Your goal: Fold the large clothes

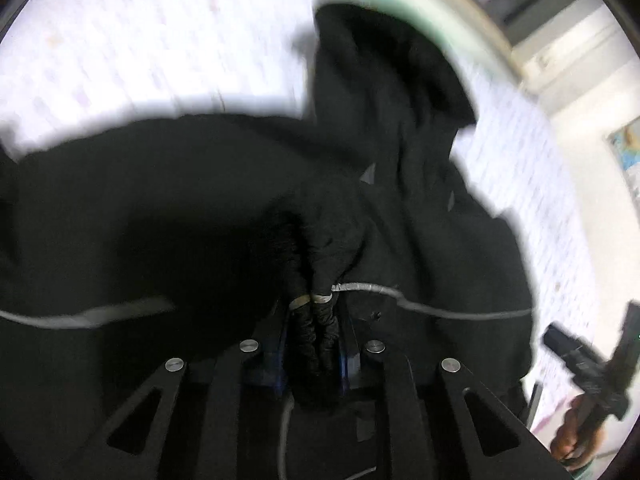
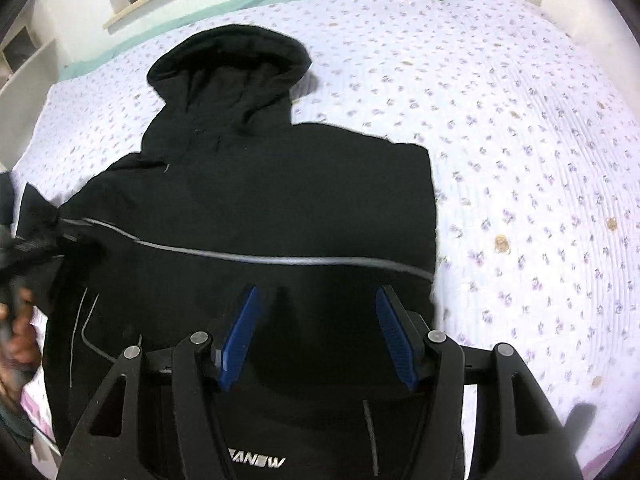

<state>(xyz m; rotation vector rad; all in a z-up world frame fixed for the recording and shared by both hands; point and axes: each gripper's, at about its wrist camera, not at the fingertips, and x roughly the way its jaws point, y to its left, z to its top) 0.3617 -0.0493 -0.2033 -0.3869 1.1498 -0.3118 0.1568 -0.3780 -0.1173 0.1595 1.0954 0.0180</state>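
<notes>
Near the bed's front edge, the right gripper (image 2: pixel 316 334) hangs wide apart above the black hoodie (image 2: pixel 256 208); the left gripper (image 1: pixel 314 344) pinches a bunched fold. Farther off, its hood (image 2: pixel 232 60) lies on the floral bedspread (image 2: pixel 500 140).

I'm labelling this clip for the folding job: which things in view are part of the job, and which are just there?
Part of the job:
- black hooded jacket, spread on the bed
- left hand-held gripper, shut on the jacket's fabric
- right hand-held gripper, open above the jacket

Just there:
- floral bedspread under the jacket
- green sheet edge
- shelf unit beside the bed
</notes>
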